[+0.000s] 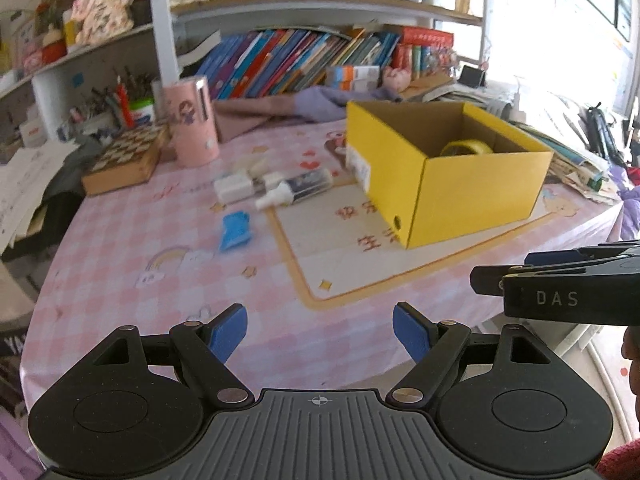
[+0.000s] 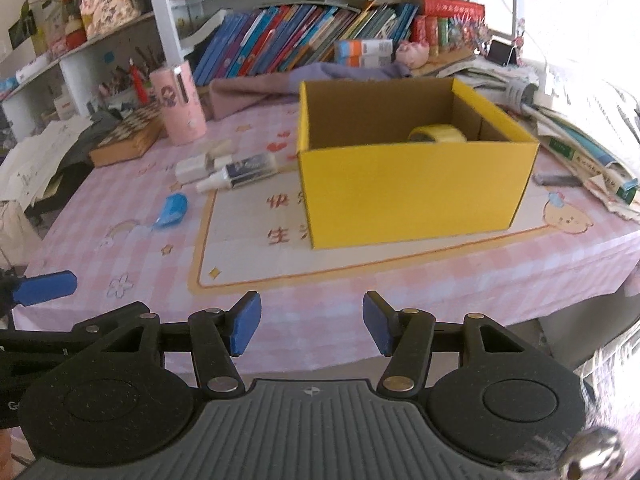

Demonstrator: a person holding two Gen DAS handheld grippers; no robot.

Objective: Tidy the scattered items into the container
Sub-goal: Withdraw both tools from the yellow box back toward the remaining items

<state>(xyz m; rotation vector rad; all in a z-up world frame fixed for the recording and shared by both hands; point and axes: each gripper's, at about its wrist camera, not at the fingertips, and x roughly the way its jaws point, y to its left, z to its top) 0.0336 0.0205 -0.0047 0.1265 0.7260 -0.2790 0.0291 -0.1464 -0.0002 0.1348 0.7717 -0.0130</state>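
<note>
On the pink checked tablecloth [image 1: 120, 248], both the left gripper [image 1: 320, 330] and right gripper [image 2: 312, 326] hang apart and empty. Only a yellow tape roll [image 2: 438, 134] sits inside the yellow cardboard box [image 2: 412, 196]; the blue plastic scoop [image 1: 235, 230] and white glue bottles [image 1: 276, 190] lie scattered beside it. Reaching for one seems next.

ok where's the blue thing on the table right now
The small blue item lies on the pink tablecloth, left of the yellow box in both views and just in front of the white tubes.

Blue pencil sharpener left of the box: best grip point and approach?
Probably pinch the blue pencil sharpener across its narrower width with the left gripper, coming from above. It lies flat and alone on the tablecloth, clear of the glue bottles.
</note>
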